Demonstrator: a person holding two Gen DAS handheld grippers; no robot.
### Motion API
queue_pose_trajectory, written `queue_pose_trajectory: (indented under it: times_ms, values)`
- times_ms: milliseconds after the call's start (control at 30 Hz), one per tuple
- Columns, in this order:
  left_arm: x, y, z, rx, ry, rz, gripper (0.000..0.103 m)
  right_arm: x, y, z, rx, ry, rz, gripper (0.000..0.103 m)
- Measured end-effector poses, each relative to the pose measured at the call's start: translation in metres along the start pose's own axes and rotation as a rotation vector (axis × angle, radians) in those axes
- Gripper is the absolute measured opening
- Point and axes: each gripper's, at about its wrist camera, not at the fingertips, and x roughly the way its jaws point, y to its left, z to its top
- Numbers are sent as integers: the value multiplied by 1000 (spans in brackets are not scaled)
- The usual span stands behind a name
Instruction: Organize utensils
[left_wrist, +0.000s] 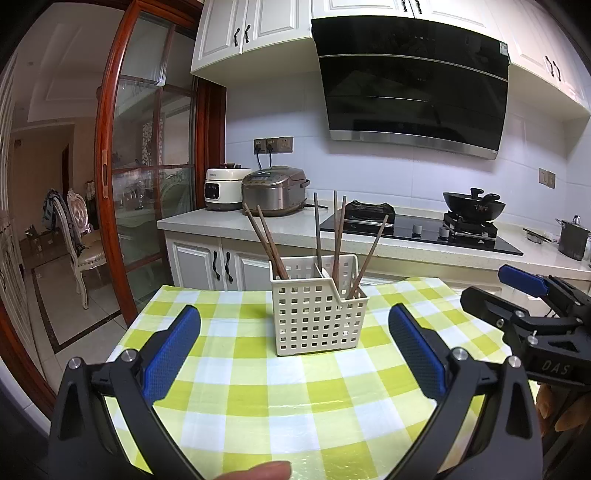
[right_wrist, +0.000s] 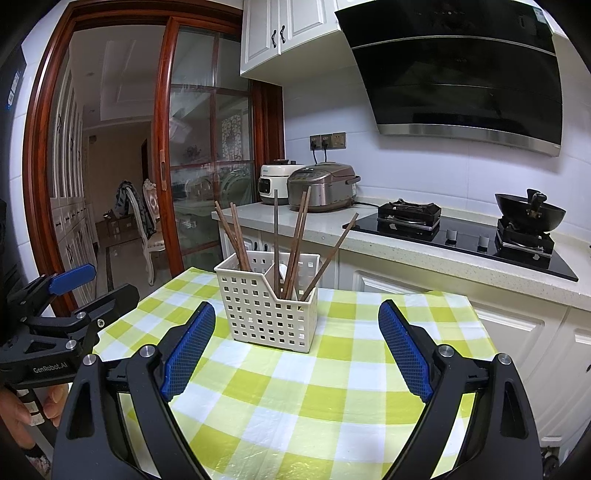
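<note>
A cream perforated utensil basket (left_wrist: 317, 317) (right_wrist: 267, 314) with two compartments stands on the green-checked tablecloth (left_wrist: 280, 398) (right_wrist: 332, 391). Several brown wooden chopsticks (left_wrist: 267, 240) (right_wrist: 295, 240) stand in it, some in each compartment. My left gripper (left_wrist: 295, 339) is open and empty, hovering above the cloth in front of the basket. My right gripper (right_wrist: 297, 332) is open and empty, also just in front of the basket. Each gripper shows at the edge of the other's view: the right gripper (left_wrist: 517, 295) and the left gripper (right_wrist: 85, 291).
Behind the table runs a kitchen counter (left_wrist: 229, 225) with two rice cookers (left_wrist: 275, 190) (right_wrist: 319, 186), a gas hob (left_wrist: 417, 229) and a black wok (left_wrist: 474, 206) (right_wrist: 530, 210). A sliding glass door (left_wrist: 147, 184) stands on the left.
</note>
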Motion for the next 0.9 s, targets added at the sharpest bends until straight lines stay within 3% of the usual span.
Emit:
queue_pose_trajectory:
  times_ms: [900]
  values:
    - [2,3,-6,-34,14,0,99,1,-3,1,3,5,0,85]
